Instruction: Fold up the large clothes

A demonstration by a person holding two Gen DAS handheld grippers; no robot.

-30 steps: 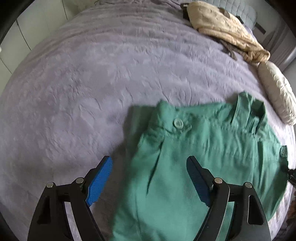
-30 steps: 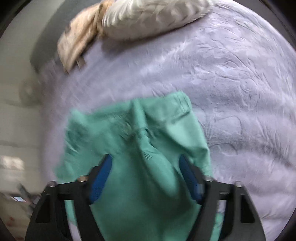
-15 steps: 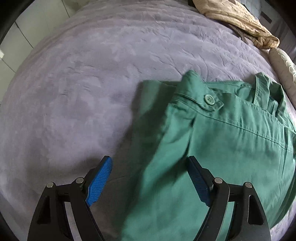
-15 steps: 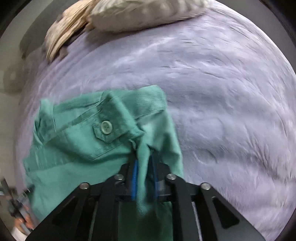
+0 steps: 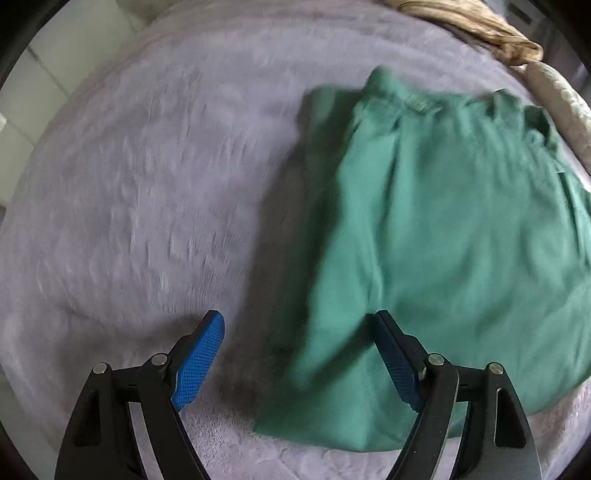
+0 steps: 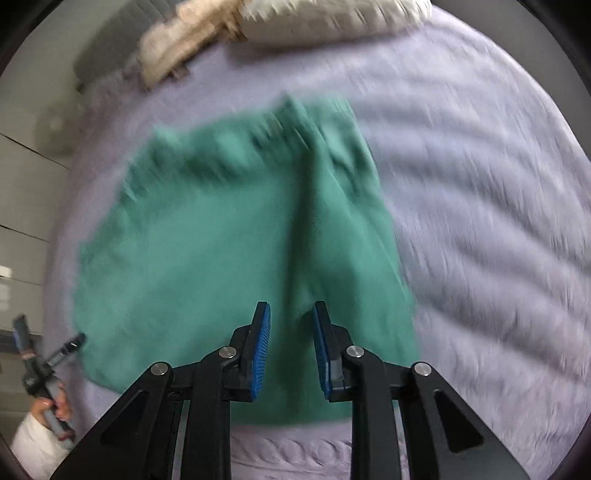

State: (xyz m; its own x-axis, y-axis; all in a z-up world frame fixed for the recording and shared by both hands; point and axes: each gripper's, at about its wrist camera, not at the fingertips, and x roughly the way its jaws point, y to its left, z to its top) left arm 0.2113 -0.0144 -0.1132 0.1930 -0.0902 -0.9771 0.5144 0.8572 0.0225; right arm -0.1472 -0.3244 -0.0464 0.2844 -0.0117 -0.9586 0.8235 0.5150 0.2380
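green garment point(image 5: 443, 229) lies folded on lilac bed point(image 5: 147, 184) | left tongs point(image 5: 299, 354) wide open above its near edge | right tongs point(image 6: 291, 347) parted narrowly, holding nothing | right view alone: hand point(image 6: 51, 402) with left tool at bed edge | beige cloth point(image 6: 177, 48), pillow point(image 6: 332, 18) at far end | both views blurred

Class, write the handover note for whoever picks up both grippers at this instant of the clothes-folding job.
Left gripper: open, holding nothing, fingers straddling the near left edge of the green garment.
Right gripper: partly open, over the garment's near edge; no cloth pinched.
The garment lies on the purple bedspread, apparently folded into a compact stack, waistband end away from you.
Left: check the edges; fold again if a smaller bundle is wanted. Both views are motion-blurred, so look again before grasping.
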